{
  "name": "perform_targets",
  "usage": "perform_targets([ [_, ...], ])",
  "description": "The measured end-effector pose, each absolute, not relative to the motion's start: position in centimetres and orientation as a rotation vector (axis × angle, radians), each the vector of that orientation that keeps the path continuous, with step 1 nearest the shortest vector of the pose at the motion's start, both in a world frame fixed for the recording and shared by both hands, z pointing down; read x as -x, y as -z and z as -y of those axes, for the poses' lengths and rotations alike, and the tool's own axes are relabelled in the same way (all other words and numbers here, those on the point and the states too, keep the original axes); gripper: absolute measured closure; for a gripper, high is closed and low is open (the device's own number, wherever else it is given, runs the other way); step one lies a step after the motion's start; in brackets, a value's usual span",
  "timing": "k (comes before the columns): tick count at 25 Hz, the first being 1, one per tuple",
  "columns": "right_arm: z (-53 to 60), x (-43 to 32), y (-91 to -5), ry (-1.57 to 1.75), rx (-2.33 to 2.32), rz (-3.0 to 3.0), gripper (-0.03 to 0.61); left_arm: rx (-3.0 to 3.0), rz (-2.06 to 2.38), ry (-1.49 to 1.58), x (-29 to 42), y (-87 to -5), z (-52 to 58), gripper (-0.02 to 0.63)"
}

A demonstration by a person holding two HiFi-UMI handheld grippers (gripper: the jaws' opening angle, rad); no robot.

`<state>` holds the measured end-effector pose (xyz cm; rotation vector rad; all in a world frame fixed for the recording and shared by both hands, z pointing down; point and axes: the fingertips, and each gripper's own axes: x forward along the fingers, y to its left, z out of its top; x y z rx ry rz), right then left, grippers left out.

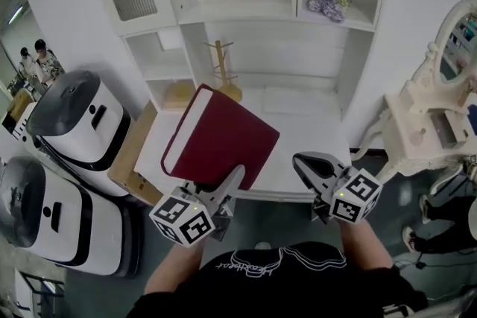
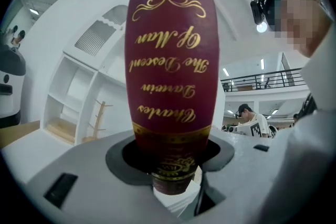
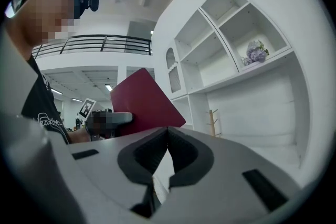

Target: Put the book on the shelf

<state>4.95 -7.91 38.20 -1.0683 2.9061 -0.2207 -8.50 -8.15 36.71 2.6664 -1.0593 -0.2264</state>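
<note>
A dark red hardback book (image 1: 220, 138) hangs tilted over the front of the white desk top (image 1: 309, 134), below the white shelf unit (image 1: 246, 11). My left gripper (image 1: 227, 188) is shut on its lower corner. In the left gripper view the spine (image 2: 170, 60) with gold lettering stands up from between the jaws of the left gripper (image 2: 176, 178). My right gripper (image 1: 305, 164) is to the right of the book, apart from it, shut and holding nothing. In the right gripper view the right gripper (image 3: 168, 131) has its jaws meeting, and the book (image 3: 144, 99) shows to the left.
A wooden peg stand (image 1: 222, 71) and purple flowers (image 1: 328, 0) sit in the shelf compartments. Two white rounded machines (image 1: 74, 123) stand at the left beside a wooden board (image 1: 134, 153). A white vanity with mirror (image 1: 432, 108) is at the right. People stand far left.
</note>
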Motion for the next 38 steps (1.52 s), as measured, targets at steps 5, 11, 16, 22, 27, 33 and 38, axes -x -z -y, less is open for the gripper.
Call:
perform_targets([
  [5,14.5,-3.4,-37.2,0.206,1.09,-2.891,0.572,-2.698,1.08,0.194,10.7,-35.3,15.6,0.402],
  [11,18.4,-3.4,-36.3,0.206,1.117,-2.875,0.572,-2.712,1.099,0.19,12.1,-33.6,20.8,0.402],
  [16,20.0,-3.6,-35.3,0.191,1.102,-2.876,0.572,-2.743,1.153,0.146,12.3,-32.0,23.3,0.402],
  [22,22.5,-3.2,-33.9,0.166,1.009,-2.886,0.572,-2.728,1.193,0.204,12.2,-29.8,26.0,0.402],
  [27,25.7,-2.6,-33.0,0.133,0.926,-2.911,0.572,-2.748,1.293,0.2,12.7,-26.6,28.9,0.402],
  [33,29.5,-2.7,-32.3,0.072,0.89,-2.947,0.572,-2.762,1.45,0.171,13.2,-22.4,32.6,0.402],
  [38,31.7,-2.8,-33.4,0.112,0.847,-2.973,0.572,-2.765,1.554,0.148,13.6,-19.4,35.3,0.402],
])
